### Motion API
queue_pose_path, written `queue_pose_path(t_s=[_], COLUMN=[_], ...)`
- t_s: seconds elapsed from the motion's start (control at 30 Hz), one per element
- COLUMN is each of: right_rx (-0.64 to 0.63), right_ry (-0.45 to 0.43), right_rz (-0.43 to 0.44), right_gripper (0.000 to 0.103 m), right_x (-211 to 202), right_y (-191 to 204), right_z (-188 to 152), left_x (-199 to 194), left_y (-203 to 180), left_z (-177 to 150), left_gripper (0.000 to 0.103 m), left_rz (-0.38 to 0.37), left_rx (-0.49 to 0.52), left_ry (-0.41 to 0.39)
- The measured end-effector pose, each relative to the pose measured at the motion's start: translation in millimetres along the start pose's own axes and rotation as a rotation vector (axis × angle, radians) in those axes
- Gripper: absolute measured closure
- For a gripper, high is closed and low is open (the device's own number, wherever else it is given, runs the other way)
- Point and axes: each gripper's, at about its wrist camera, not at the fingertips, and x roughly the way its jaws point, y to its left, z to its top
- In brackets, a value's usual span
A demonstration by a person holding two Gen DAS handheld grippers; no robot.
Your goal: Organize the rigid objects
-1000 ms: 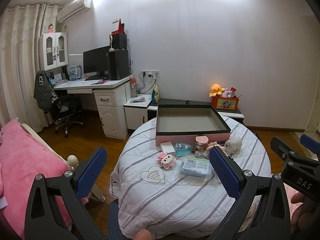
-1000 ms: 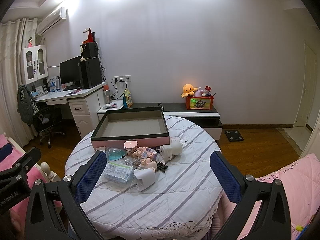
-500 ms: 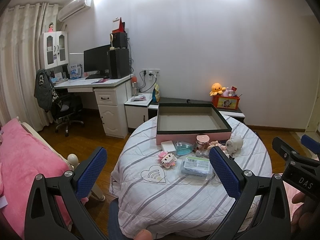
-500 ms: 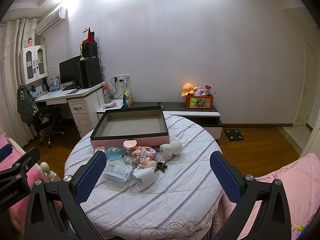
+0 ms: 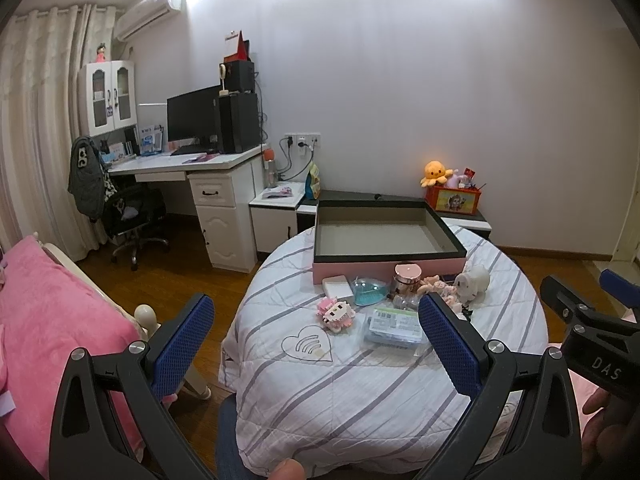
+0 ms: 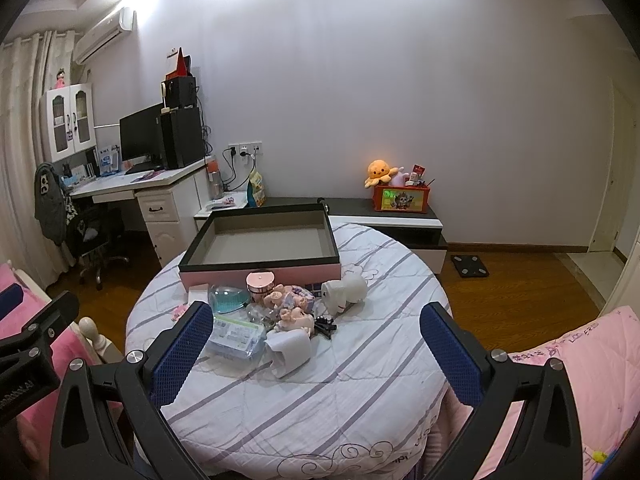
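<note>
I see both grippers raised above the near edge of a round table [image 5: 360,400] with a striped cover, well apart from the objects. The left gripper [image 5: 316,344] has its jaws wide apart and holds nothing; the right gripper [image 6: 316,348] is the same.

The task's things lie in a small heap just in front of an empty shallow box [image 5: 386,236] with pink sides, which stands on the far half of the table. Several pieces in the middle of the heap are too small and tangled for me to name: some pinkish figures [image 6: 294,312] and a dark small thing beside them.

In the left view, the right finger covers part of the heap, so the clear plastic pack [image 5: 394,324] is partly cut off. This view shows a pink block figure [image 5: 335,313] and a heart-shaped flat piece [image 5: 307,344] on the left side of the heap. In the right view, the left finger hides these almost fully.

The right view shows a white curved object [image 6: 290,350] lying at the near side of the heap, which the left view does not show. Both views show the white toy animal [image 6: 344,292], the round pink jar [image 6: 260,282] and the blue-green transparent piece [image 6: 228,300].
</note>
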Motion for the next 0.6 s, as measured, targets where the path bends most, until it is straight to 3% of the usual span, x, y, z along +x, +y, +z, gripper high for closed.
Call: queue_pose_path(t_s=[0.23, 0.6], right_rx=[0.008, -0.014], right_ry=[0.052, 0.215], right_rz=[0.014, 0.049], right_gripper=[0.000, 0.000], right_x=[26.8, 101.2], right_y=[-6.3, -12.1], right_z=[-10.1, -42.6], left_x=[17.0, 84.7], left_y=[4.6, -9.8], left_z=[-15.2, -47.0], left_gripper=[0.000, 0.000], left_rz=[-0.002, -0.074], left_rx=[-0.011, -0.015], left_ry=[0.014, 0.175])
